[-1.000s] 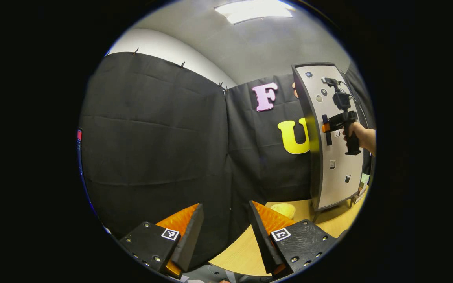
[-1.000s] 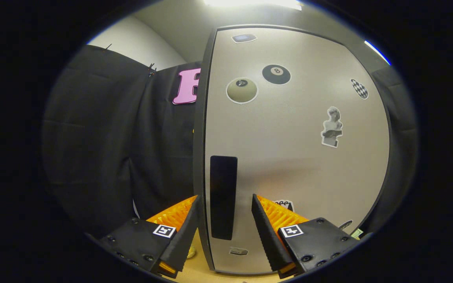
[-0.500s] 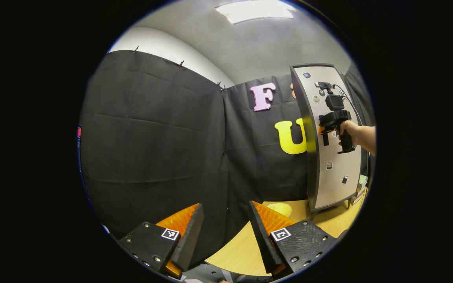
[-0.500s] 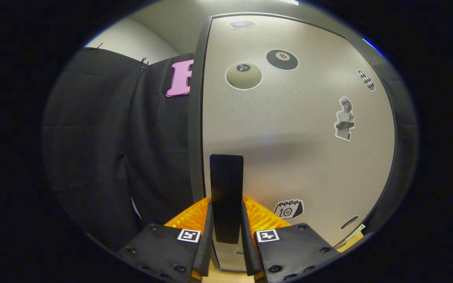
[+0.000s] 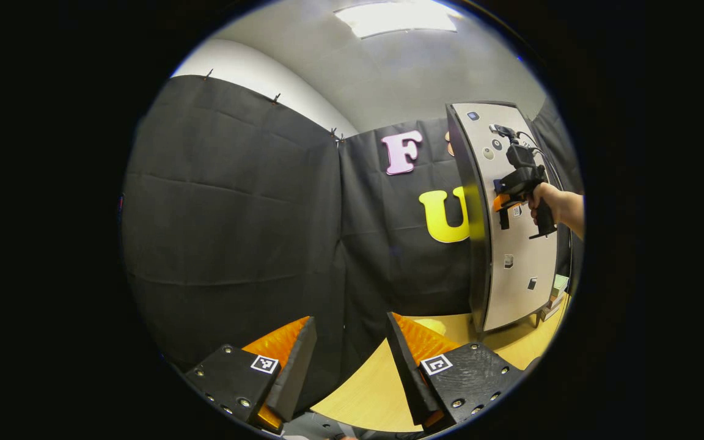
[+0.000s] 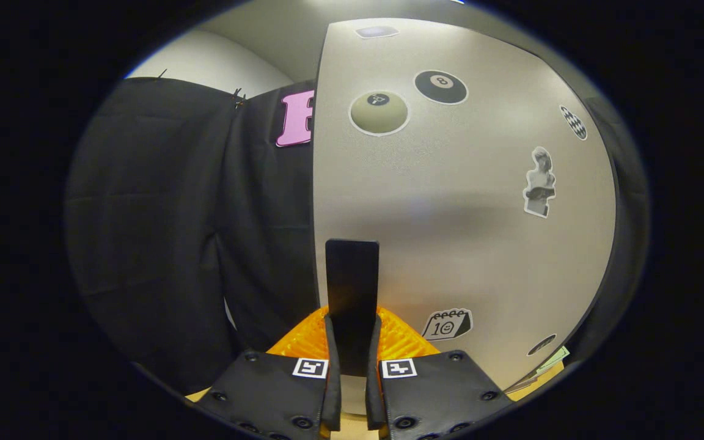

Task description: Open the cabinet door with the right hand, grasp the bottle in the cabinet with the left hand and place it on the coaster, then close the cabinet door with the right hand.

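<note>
Where the right tool (image 6: 352, 348) meets the tall matte-grey cabinet door (image 6: 462, 201), its two fingers are pinched right onto the flat black rectangular handle (image 6: 352, 293) — clamped from both sides. The door's speckled face carries stickers, two of them billiard balls. In the left gripper view that door (image 5: 520, 244) stands at the far right edge of the pale wooden tabletop (image 5: 382, 385), with a hand (image 5: 550, 205) on the right tool — the left tool (image 5: 346, 360) is spread wide, holding nothing.
</note>
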The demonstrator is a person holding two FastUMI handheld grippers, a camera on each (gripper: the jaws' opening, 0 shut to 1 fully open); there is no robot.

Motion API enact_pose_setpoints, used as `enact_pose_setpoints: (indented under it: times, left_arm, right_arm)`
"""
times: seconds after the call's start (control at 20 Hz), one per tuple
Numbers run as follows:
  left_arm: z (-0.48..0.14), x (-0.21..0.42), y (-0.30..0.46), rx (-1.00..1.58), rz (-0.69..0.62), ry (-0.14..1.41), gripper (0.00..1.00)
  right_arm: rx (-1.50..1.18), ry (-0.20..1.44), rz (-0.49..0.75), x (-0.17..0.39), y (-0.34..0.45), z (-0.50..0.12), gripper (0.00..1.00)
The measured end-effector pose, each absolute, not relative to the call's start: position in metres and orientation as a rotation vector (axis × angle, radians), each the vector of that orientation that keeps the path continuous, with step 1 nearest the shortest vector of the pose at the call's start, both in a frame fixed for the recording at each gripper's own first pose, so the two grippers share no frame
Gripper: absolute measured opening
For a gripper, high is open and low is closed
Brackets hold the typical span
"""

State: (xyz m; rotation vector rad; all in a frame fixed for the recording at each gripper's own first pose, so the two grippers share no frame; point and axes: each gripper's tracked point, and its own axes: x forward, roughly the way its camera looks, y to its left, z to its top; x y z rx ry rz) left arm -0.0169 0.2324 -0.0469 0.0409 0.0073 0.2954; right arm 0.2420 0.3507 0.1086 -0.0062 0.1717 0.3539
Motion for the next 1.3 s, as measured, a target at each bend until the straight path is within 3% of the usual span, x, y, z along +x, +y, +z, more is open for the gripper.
enact_pose_setpoints:
  times: [0.5,1.3]
  left_arm:
    - [-0.034,0.015,0.183,0.026,0.177,-0.033,0.64]
    - [-0.029,0.035,0.14,0.017,0.024,-0.056,0.66]
  right_arm:
    - [0.005,0.163,0.45,0.193,0.339,0.117,0.18]
    - [0.031,0.146,0.506,0.163,0.299,0.115,0.18]
